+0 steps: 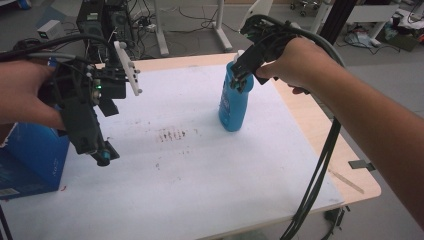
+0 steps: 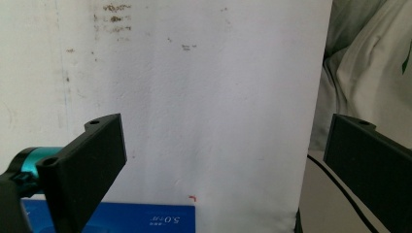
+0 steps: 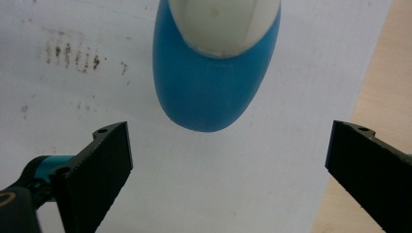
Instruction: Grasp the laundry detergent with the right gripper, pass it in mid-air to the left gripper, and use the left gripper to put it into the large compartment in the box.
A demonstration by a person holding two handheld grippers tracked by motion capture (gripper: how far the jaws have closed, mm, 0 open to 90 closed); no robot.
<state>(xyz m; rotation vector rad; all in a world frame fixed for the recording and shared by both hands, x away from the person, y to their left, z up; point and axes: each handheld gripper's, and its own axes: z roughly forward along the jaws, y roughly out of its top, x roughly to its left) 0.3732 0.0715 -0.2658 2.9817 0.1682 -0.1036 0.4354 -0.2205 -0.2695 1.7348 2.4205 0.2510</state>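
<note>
So the blue bottle (image 1: 233,102) stands upright on the white sheet (image 1: 200,170), toward the far right of the table, long axis straight up. The right gripper (image 1: 243,80) hangs right above its white cap (image 3: 224,24), jaws spread wide with nothing in them, looking down the bottle's length. It's clearly the nearer one. The left gripper (image 1: 100,150) sits well apart by the blue box (image 1: 30,160), also released. Hard to say whether the right jaws already straddle the neck, probably just above.
</note>
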